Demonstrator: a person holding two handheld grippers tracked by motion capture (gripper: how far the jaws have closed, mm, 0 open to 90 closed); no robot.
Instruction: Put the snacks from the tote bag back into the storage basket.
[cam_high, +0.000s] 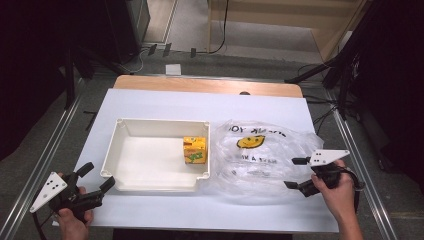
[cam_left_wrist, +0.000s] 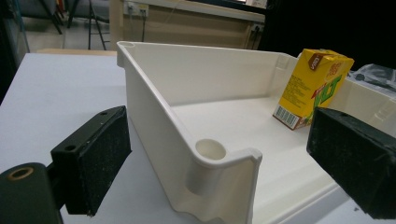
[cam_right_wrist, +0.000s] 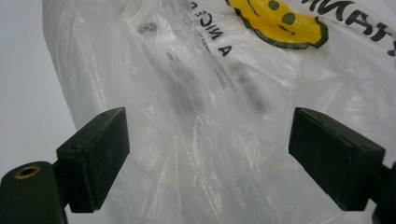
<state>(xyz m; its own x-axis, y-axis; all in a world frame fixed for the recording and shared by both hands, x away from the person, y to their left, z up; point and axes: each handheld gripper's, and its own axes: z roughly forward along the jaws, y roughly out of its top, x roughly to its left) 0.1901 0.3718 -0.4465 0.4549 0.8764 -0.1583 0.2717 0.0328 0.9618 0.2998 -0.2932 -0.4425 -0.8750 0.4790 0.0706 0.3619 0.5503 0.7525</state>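
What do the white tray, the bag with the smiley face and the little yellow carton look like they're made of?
White rectangular tray: likely rigid moulded plastic, smooth with a slight sheen. Clear smiley-face bag: thin plastic film, crinkled, glossy, see-through. Small yellow drink carton: probably coated paperboard, printed, with folded edges.

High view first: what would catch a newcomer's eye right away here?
The yellow drink carton stands upright inside the white tray, against its right wall. Right of the tray lies a crumpled clear plastic bag printed with a yellow smiley face. The left tool is open at the tray's near-left corner, and the right tool is open at the bag's right edge.
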